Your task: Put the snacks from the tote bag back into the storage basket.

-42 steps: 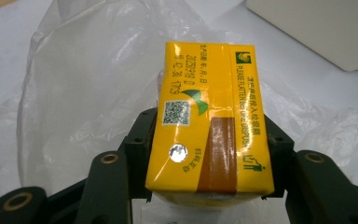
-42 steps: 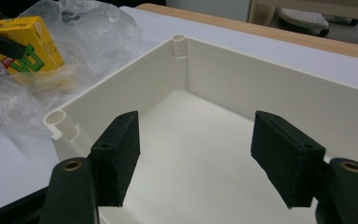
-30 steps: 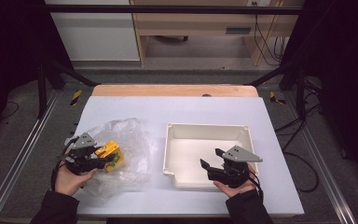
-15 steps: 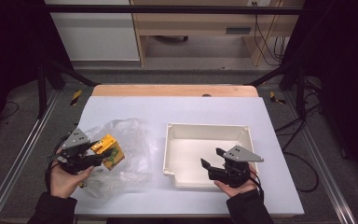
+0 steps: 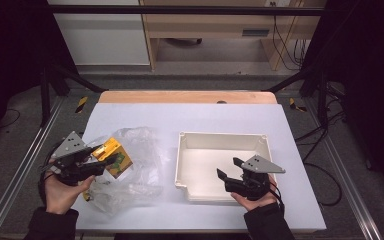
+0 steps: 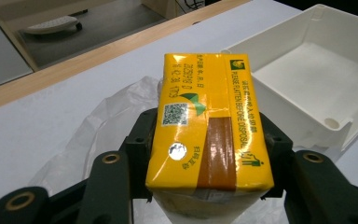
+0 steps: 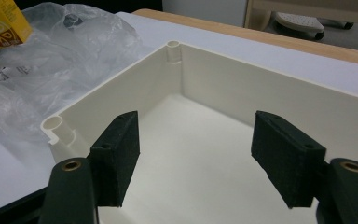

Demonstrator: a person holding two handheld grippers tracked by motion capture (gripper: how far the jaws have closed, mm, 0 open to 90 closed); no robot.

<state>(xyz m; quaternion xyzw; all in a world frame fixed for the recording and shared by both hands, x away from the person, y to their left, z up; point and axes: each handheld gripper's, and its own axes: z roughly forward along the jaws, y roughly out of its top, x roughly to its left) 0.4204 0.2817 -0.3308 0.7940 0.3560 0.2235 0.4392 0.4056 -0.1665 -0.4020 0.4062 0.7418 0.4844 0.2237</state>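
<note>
Left gripper view: my left gripper [image 6: 209, 149] is clamped on the yellow carton [image 6: 208, 126], held above the plastic bag [image 5: 130, 175], left of the white tray [image 5: 222, 145]. Risk, as I judge it: the carton's glossy sides could slip, or the bag snag and drag along. My right gripper [image 7: 205, 163], jaws apart, hovers over the tray's near edge. The carton's underside is hidden; its print is too small to read.
</note>
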